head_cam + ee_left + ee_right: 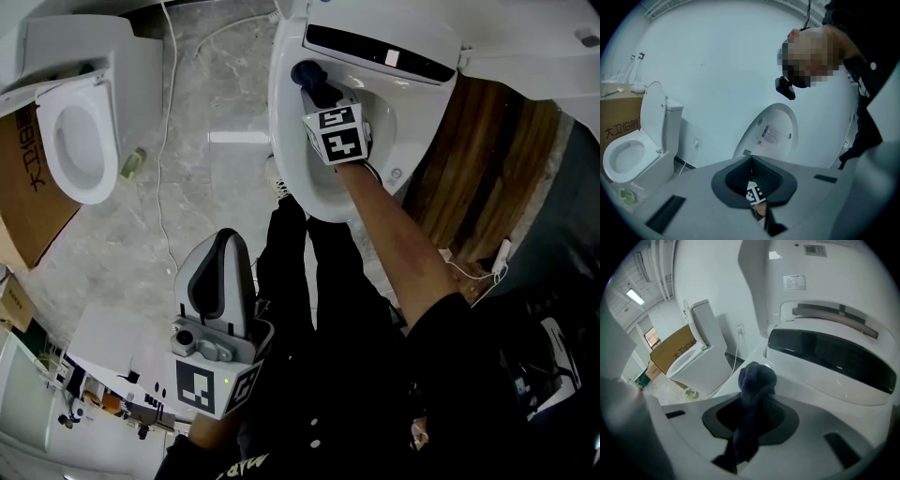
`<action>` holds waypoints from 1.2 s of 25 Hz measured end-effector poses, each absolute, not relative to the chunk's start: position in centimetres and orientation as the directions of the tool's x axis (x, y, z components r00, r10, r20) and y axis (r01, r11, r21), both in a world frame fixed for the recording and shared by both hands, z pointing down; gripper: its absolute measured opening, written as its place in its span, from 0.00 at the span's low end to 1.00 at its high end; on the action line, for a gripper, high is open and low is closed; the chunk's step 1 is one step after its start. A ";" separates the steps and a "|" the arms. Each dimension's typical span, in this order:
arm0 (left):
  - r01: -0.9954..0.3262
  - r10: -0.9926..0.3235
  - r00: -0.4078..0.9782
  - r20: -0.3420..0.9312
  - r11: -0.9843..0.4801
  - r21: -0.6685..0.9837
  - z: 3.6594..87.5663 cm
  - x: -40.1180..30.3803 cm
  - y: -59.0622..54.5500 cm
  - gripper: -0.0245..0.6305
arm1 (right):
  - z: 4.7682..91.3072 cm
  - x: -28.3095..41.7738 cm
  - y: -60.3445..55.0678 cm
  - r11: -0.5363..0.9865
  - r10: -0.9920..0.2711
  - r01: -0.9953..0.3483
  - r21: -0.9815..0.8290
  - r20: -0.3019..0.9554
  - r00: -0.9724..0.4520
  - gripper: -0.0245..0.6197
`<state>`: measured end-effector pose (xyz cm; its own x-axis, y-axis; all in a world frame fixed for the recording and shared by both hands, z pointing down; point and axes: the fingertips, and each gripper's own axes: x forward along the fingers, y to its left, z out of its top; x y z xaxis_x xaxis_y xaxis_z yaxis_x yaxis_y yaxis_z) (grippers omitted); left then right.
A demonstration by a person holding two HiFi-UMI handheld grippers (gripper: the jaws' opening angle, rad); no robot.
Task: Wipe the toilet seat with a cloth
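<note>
The right gripper's (752, 420) fingers (811, 451) pinch a dark blue cloth (757, 378), whose bunched end sticks out past the tips while a tail hangs back between the dark pads. In the head view that bunched end (305, 73) presses on the white toilet seat (284, 141) at its rear left, just beside the glossy black control strip (380, 52) across the back of the seat. The right gripper (317, 89) reaches over the bowl with its marker cube facing up.

The left gripper's (752, 180) fingers (693, 187) are pressed together with nothing between them. It is held low by the person's body (220, 272), well apart from the seat.

A second toilet (80, 131) stands to the left on the marble floor (197, 206), beside a cardboard box (28, 187).
</note>
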<state>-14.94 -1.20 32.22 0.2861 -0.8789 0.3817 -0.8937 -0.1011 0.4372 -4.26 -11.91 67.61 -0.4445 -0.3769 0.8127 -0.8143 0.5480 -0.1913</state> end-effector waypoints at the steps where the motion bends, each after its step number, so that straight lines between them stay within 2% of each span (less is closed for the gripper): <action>1: -0.894 -0.879 0.286 0.382 -0.102 0.436 32.2 -14.9 -1.2 0.05 | 67.6 -4.1 -12.1 0.526 -0.384 -0.826 -0.202 0.810 -0.443 0.17; 8: -0.897 -0.880 0.283 0.380 -0.102 0.431 32.1 -14.8 -1.5 0.05 | 67.4 -2.8 -13.0 0.422 -0.425 -0.875 -0.239 0.800 -0.423 0.17; 30: -0.896 -0.879 0.295 0.375 -0.118 0.427 31.9 -13.6 -1.3 0.05 | 67.8 2.2 -13.5 0.336 -0.487 -0.919 -0.207 0.797 -0.358 0.17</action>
